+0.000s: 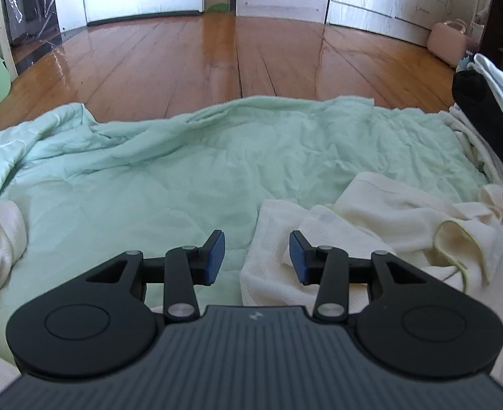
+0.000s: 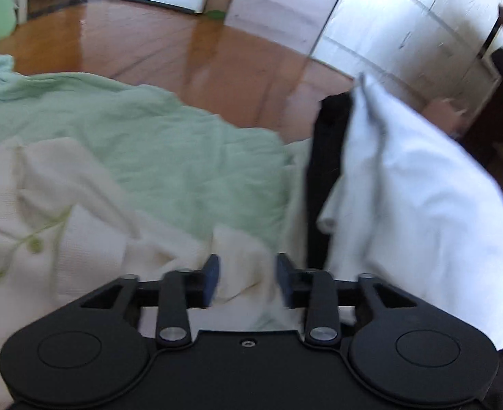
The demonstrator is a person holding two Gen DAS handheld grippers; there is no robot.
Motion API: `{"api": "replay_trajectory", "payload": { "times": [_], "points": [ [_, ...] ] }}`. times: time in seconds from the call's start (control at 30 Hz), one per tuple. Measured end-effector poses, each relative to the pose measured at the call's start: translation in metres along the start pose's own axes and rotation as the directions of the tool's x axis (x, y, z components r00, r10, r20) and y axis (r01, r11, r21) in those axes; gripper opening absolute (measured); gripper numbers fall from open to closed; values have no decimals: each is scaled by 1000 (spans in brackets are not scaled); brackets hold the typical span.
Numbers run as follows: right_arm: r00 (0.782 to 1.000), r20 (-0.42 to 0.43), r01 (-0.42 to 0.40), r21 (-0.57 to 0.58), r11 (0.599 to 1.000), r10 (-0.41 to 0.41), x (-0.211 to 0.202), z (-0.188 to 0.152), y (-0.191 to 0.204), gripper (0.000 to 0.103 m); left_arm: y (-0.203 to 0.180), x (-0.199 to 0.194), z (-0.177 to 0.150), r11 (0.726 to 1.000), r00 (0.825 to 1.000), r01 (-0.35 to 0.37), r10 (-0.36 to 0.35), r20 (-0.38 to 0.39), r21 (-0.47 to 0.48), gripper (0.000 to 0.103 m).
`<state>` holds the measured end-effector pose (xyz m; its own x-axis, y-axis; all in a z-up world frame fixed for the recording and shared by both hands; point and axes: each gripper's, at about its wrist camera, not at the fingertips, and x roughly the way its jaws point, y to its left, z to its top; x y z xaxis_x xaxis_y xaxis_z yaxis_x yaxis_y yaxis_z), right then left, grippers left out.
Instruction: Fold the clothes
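Both grippers hung over the green quilt point(image 1: 190, 157), jaws apart, holding nothing.
Left gripper point(image 1: 256, 256) and right gripper point(image 2: 246, 282) over cream garment point(image 1: 381, 212); stacked clothes point(image 2: 422, 205) at quilt's right edge.

The right wrist view is smeared by motion: the cream garment point(image 2: 91, 235) at lower left loses its weave, and its green marks cannot be read as print or trim. The black garment point(image 2: 330, 157) shows only as a strip behind the white cloth point(image 2: 422, 212), which the right edge cuts. In the left wrist view, the stacked clothes point(image 1: 497, 109) at upper right run out of frame, and the pink case point(image 1: 447, 41) is partly hidden.
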<state>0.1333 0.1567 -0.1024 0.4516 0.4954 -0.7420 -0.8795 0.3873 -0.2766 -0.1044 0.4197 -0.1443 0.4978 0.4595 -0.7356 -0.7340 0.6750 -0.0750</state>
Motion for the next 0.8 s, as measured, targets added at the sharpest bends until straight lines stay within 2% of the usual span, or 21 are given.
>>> {"api": "replay_trajectory", "payload": {
  "times": [0.17, 0.27, 0.33, 0.43, 0.5, 0.6, 0.63, 0.77, 0.8],
  "points": [
    [999, -8, -43, -9, 999, 43, 15, -8, 6, 44, 9, 30, 2, 997, 995, 52, -56, -80, -58, 41],
    [999, -16, -47, -5, 999, 47, 19, -8, 0, 44, 12, 50, 2, 994, 985, -12, -7, -175, -105, 39],
    [999, -19, -49, -3, 999, 49, 23, -5, -6, 44, 15, 56, 2, 989, 979, -39, 9, -201, -143, 39],
    [998, -4, -57, -32, 998, 57, 31, 4, -8, 46, 22, 56, 1, 966, 980, 57, -102, -169, -252, 38],
    [999, 19, -40, -51, 998, 41, 39, 12, -7, 47, 24, 58, -1, 954, 980, 73, -122, -156, -291, 41],
    [999, 45, -8, -66, 998, 11, 52, 21, -4, 68, 27, 63, -4, 932, 979, 97, -152, -134, -349, 41],
    [999, 46, -11, -61, 998, 14, 56, 23, -4, 68, 28, 64, -4, 927, 979, 103, -160, -130, -362, 41],
    [997, -17, -78, 34, 996, 78, 77, 34, -7, 68, 20, 65, 0, 945, 975, 129, -177, -138, -301, 43],
    [996, -31, -87, 56, 995, 89, 83, 35, -7, 68, 17, 66, 0, 953, 972, 139, -183, -145, -269, 27]
  ]
}}
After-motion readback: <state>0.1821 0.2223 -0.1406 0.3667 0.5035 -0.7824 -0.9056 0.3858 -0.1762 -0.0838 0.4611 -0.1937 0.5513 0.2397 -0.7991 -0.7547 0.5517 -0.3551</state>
